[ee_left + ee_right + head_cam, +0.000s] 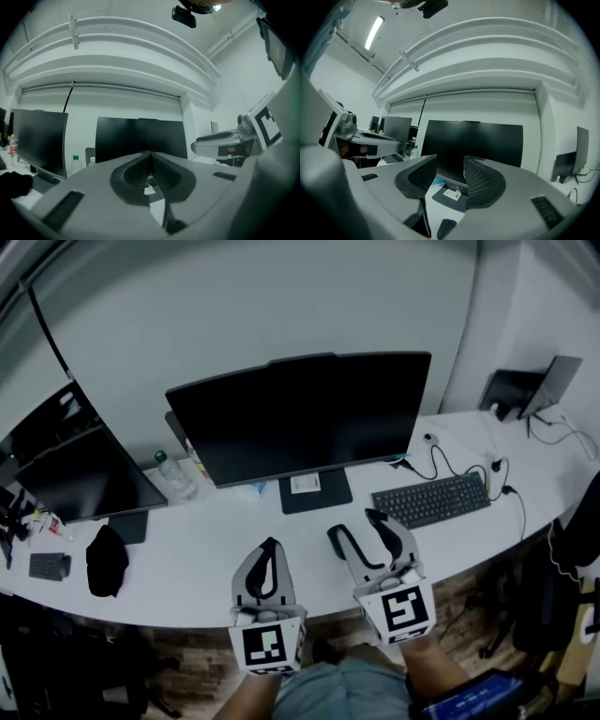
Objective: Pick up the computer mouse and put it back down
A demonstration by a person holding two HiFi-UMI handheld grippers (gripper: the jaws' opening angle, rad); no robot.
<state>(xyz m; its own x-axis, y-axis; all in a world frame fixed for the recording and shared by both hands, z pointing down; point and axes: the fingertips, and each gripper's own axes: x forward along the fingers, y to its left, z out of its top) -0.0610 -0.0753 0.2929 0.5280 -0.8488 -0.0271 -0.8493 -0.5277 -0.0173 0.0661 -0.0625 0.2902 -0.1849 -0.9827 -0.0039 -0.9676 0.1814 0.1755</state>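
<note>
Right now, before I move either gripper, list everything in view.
desk: one, white, curved, across the view
centre monitor: one, black, middle of desk
left monitor: one, black, desk's left end
water bottle: one, clear, green cap, between the monitors
keyboard: one, black, right of centre monitor
cables: several, black, desk's right end
soft lump: one, black, left front of desk
small dark object: one, on desk below right gripper's jaws; mouse or not, cannot tell
left gripper: grey, over desk's front edge, jaws together, empty
right gripper: grey, beside it, jaws apart, nothing between
</note>
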